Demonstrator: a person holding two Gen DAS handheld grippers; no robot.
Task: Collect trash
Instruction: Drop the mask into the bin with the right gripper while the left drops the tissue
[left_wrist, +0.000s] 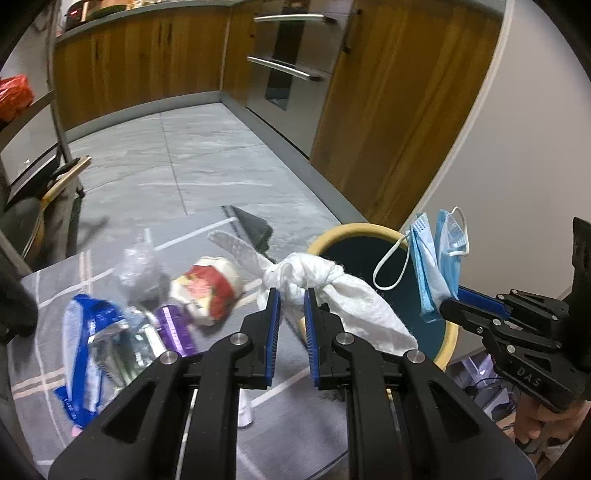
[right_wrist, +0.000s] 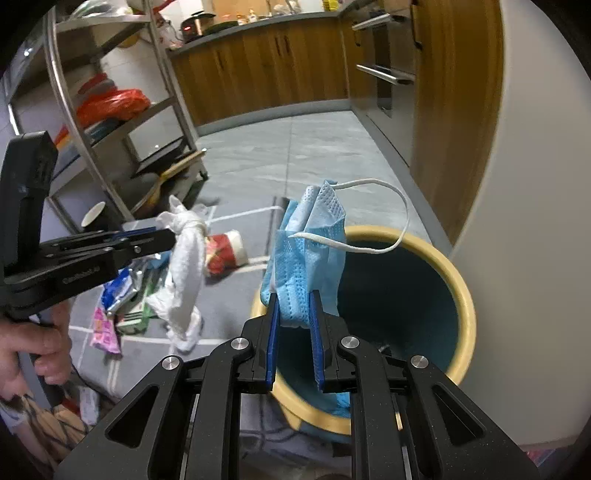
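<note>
Both grippers carry trash toward the bin (right_wrist: 436, 266), a round container with a yellow rim and a dark teal inside, standing on the grey rug beside a white wall. The right gripper (right_wrist: 293, 306) is nearly closed, its 2 blue pads pinching a folded blue face mask (right_wrist: 310, 251), which hangs with its long axis roughly upright and 1 white ear loop arcing over the bin's mouth. Seen from that wrist, the mask sits over the near rim of the bin, so the right hand looks the nearer of the 2 to a drop; it probably needs only a short carry forward before letting go. The left gripper (left_wrist: 291, 306) is likewise nearly closed, clamped on a knotted white paper towel (left_wrist: 314, 280) whose loose tail trails toward the bin. From the left wrist the bin lies ahead and to the right, the towel overlapping its near-left rim. More trash remains on the rug to the left: a crushed red and white paper cup (left_wrist: 210, 291), a blue wrapper (left_wrist: 85, 332) and a purple wrapper (left_wrist: 173, 328).
</note>
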